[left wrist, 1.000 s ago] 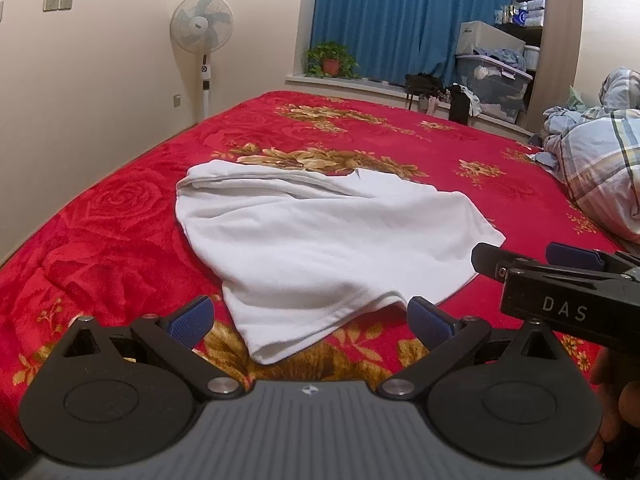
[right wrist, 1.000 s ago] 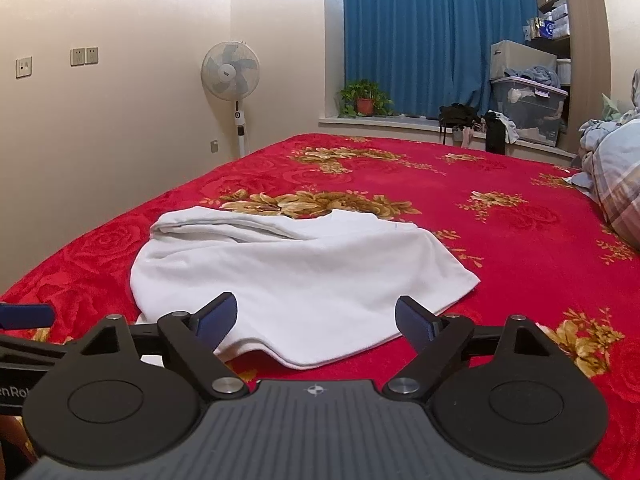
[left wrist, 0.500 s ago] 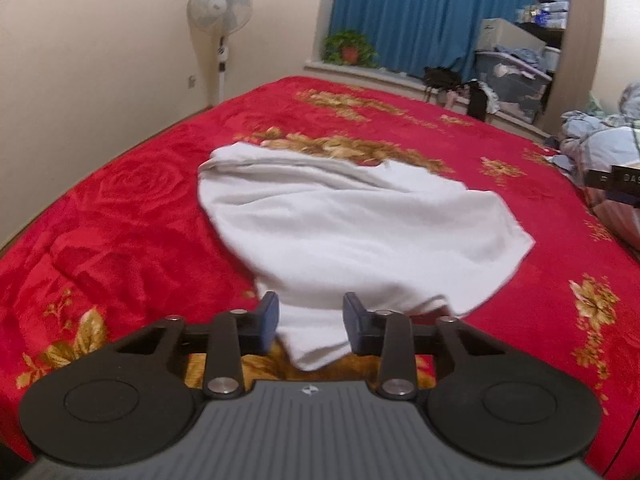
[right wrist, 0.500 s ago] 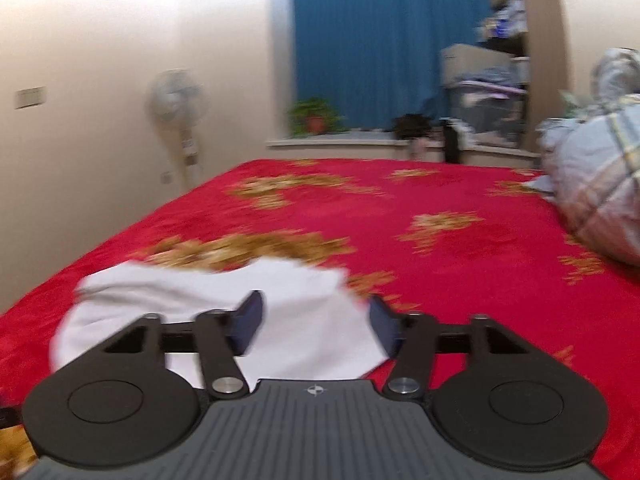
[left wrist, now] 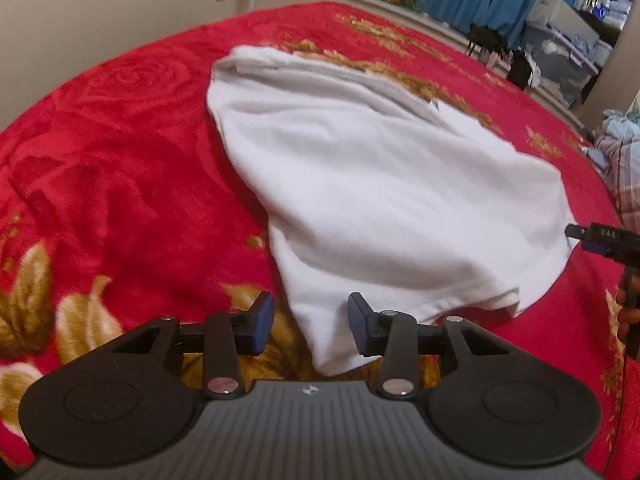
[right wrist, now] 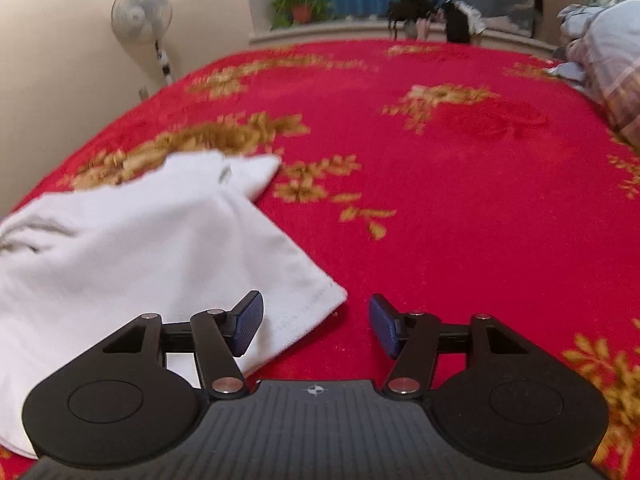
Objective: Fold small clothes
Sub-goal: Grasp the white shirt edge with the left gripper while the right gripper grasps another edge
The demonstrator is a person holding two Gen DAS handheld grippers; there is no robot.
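Observation:
A white garment (left wrist: 380, 184) lies partly folded on the red flowered bedspread (left wrist: 112, 168). My left gripper (left wrist: 311, 326) is open, its jaws on either side of the garment's near left corner, low over the bed. The garment also shows in the right wrist view (right wrist: 132, 240). My right gripper (right wrist: 316, 324) is open with the garment's near right corner between its jaws, closer to the left finger. The right gripper's tip shows at the right edge of the left wrist view (left wrist: 600, 236).
A pile of plaid bedding (right wrist: 608, 48) lies at the bed's right side. A standing fan (right wrist: 142, 12) is by the left wall. A potted plant (right wrist: 300, 6), bags and storage bins (left wrist: 560, 40) stand beyond the bed by the blue curtain.
Both grippers have dropped lower and closer to the garment's near corners. The jaws had narrowed half a second ago and now stand somewhat wider. The right gripper has moved right to the right corner.

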